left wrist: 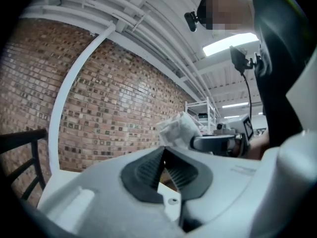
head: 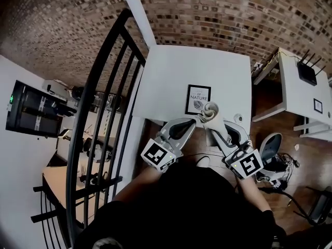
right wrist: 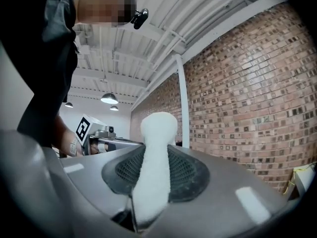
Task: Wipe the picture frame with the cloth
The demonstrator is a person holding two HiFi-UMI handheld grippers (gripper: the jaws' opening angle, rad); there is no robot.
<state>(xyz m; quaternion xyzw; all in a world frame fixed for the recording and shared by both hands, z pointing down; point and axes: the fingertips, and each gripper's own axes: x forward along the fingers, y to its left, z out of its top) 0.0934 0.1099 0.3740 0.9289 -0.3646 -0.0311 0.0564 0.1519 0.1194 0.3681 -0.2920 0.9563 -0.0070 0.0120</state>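
Note:
A black picture frame (head: 197, 99) with a white leaf print lies flat on the white table (head: 171, 82), near its front edge. My right gripper (head: 211, 120) is shut on a rolled pale cloth (head: 210, 110). The cloth sticks out past the jaws and hovers at the frame's near right corner. In the right gripper view the cloth (right wrist: 157, 133) stands up between the dark pads (right wrist: 185, 175). My left gripper (head: 188, 123) is beside it to the left, over the table's front edge, jaws together with nothing in them. The left gripper view shows the cloth (left wrist: 178, 129) ahead.
A black metal railing (head: 104, 102) runs along the table's left side. A brick wall (head: 218, 9) stands behind the table. At right are a second white desk (head: 298, 95) carrying a black router (head: 307, 72), and an office chair (head: 270, 147) on the wooden floor.

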